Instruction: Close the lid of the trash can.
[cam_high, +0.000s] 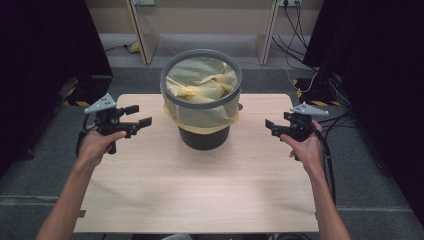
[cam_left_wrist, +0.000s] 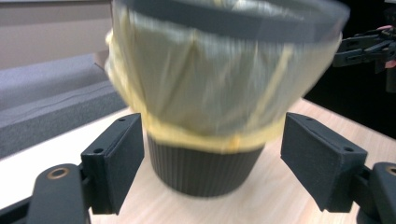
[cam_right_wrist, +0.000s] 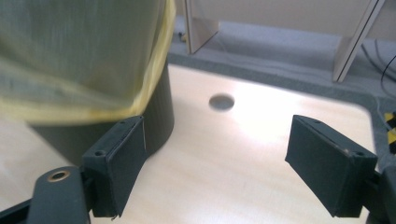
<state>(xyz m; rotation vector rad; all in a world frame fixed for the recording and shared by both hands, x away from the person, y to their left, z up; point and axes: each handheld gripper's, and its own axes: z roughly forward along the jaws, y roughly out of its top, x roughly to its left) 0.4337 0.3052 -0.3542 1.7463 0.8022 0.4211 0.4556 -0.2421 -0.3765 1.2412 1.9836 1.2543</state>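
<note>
a: on the left of the pale wooden table (cam_high: 150, 190), the left gripper (cam_high: 138, 115) hangs with jaws spread wide, nothing between them, aimed at the dark ribbed plastic bin with the thin yellow liner bag (cam_high: 202, 97).

b: and the bin stands mid-table, toward the far edge, well apart from both grippers.

a: it looks light and stiff; the bag is soft, slippery film that would likely slide or tear.

b: so i'd take the grey rim ring (cam_high: 200, 102) or the ribbed base, not the film. the right gripper (cam_high: 272, 127) is also gaping and empty.
</note>
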